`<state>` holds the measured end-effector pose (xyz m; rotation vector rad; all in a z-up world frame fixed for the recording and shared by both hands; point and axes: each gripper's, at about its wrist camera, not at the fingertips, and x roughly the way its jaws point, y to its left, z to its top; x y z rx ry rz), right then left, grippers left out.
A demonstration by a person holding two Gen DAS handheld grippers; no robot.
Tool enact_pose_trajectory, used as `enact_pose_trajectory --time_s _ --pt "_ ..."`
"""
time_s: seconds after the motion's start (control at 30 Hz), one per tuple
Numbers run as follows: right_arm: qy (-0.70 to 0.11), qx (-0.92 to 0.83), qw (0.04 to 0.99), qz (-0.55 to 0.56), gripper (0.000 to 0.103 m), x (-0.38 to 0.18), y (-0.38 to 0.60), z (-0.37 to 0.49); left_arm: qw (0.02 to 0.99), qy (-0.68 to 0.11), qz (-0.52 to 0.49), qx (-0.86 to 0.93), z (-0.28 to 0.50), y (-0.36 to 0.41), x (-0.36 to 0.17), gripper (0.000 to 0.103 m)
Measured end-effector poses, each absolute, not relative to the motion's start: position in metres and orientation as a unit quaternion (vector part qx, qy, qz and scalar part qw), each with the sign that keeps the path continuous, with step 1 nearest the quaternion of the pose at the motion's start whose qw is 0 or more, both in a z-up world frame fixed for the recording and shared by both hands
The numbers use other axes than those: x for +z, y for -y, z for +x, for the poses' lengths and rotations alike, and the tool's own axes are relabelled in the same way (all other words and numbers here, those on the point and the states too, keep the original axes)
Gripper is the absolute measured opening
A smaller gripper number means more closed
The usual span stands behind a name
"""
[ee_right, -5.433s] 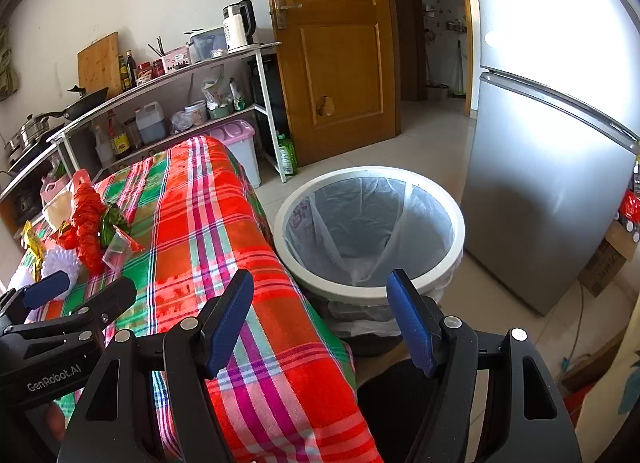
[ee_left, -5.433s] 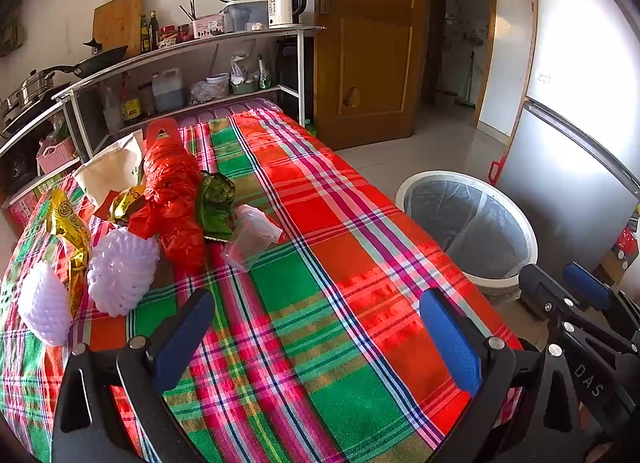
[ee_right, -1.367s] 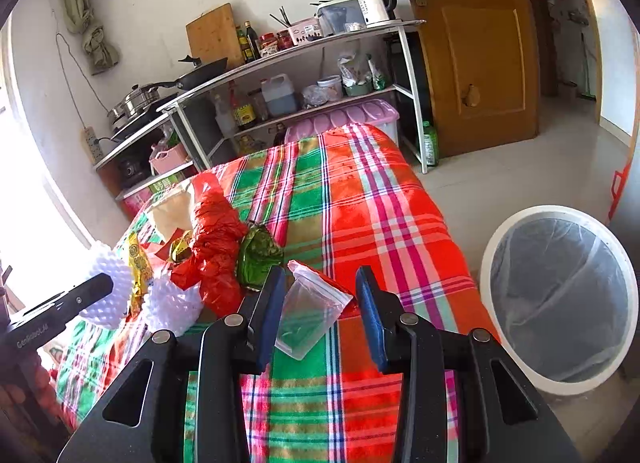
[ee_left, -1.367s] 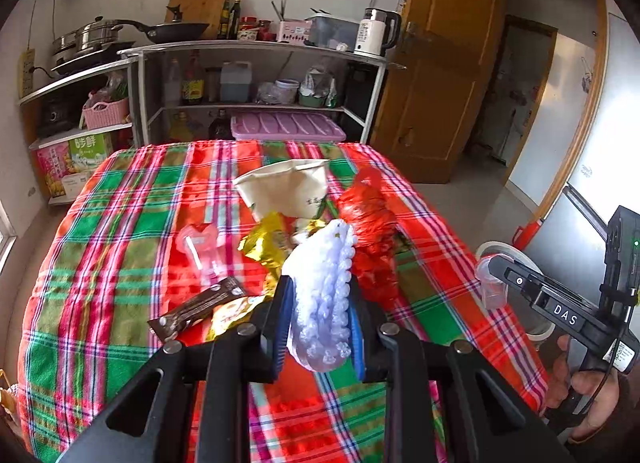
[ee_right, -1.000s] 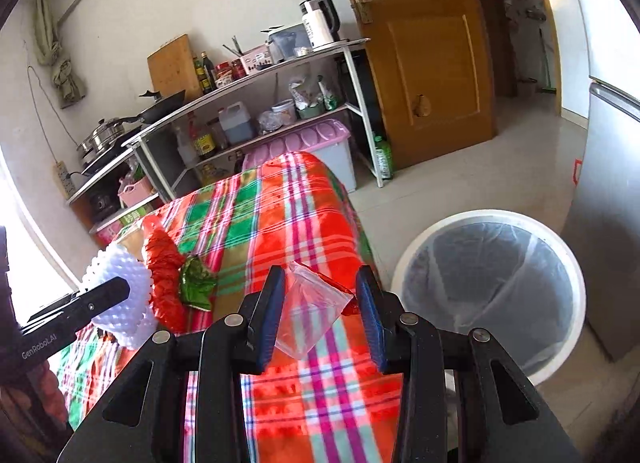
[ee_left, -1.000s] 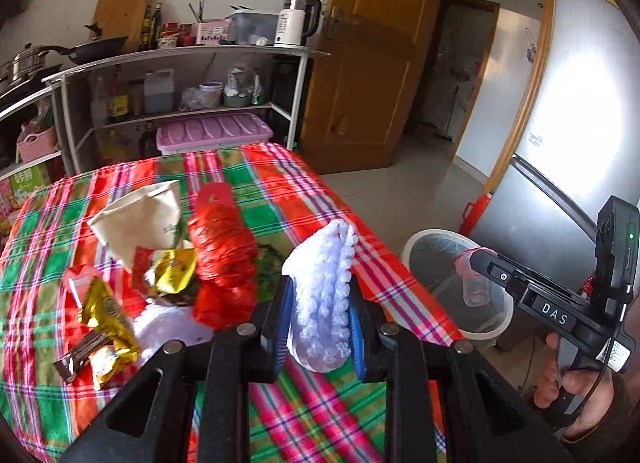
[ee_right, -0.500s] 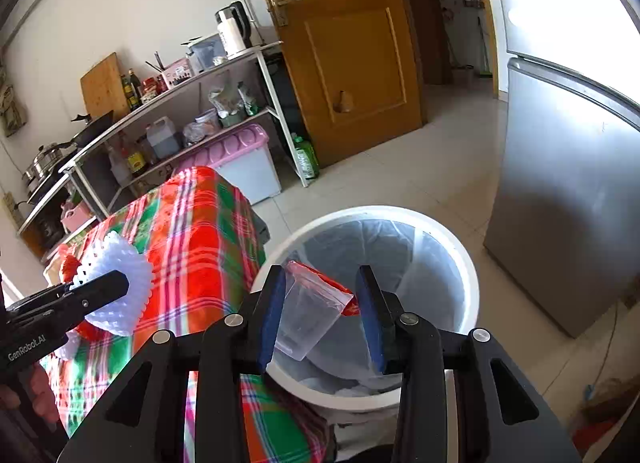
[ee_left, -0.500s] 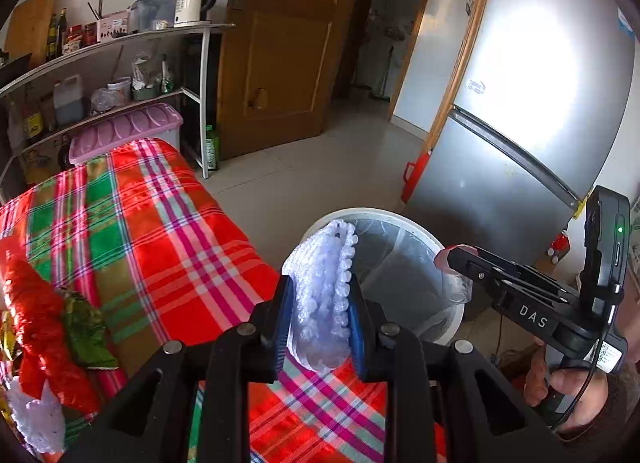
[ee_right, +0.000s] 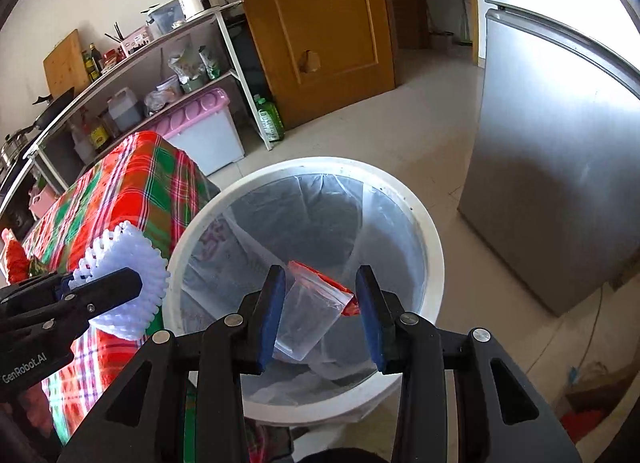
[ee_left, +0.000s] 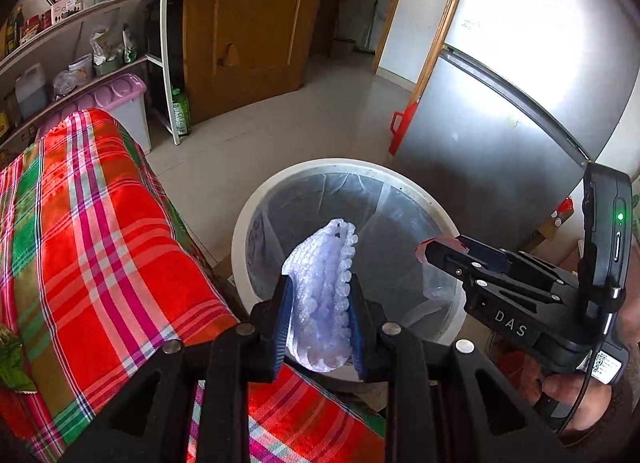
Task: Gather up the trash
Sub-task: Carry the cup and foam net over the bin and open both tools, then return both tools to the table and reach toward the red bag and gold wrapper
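From the left wrist camera, the left gripper [ee_left: 319,317] has swung from the cluttered table to the edge of the bin [ee_left: 280,187]; half a second ago the bin sat farther ahead. Its blue pads are closed tight on a white foam net [ee_left: 322,295], a soft, bumpy mesh sleeve standing upright between them, at the bin's near rim. The bin is round, white-rimmed, lined with a thin, wrinkled translucent bag. The checked tablecloth [ee_left: 100,247], woven in red, green and pink, fills the left. The right gripper [ee_left: 444,253] reaches in from the right over the bin.

From the right wrist camera, the bin [ee_right: 420,223] now lies directly below, larger than before. The right gripper [ee_right: 320,317] stands partly open, and a clear zip bag [ee_right: 308,315] with a red seal strip hangs between its pads, over the bin's mouth. The left gripper [ee_right: 120,283] holds the foam net [ee_right: 128,275] at the left, over the table's edge beside the rim.
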<state>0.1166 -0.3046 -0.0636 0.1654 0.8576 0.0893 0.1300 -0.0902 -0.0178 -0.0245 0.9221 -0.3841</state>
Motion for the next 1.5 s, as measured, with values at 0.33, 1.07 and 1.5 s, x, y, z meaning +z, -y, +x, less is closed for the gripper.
enact_pose_trajectory --time_s 0.33,1.07,1.5 --pt "-0.426 0.029 0.9 0.087 0.051 -0.074 0.308 0.128 0.876 -0.45 -0.008 -0.172 0.137 0.093 -0.023 0.061" --pt "-0.354 0.081 0.93 0.06 0.054 -0.012 0.248 0.074 0.915 -0.395 -0.023 -0.084 0.075 0.011 0.019 0.074" --pt "-0.341 0.181 0.922 0.037 0.06 -0.006 0.161 0.055 0.933 -0.356 -0.049 0.022 0.0 -0.097 0.023 0.083"
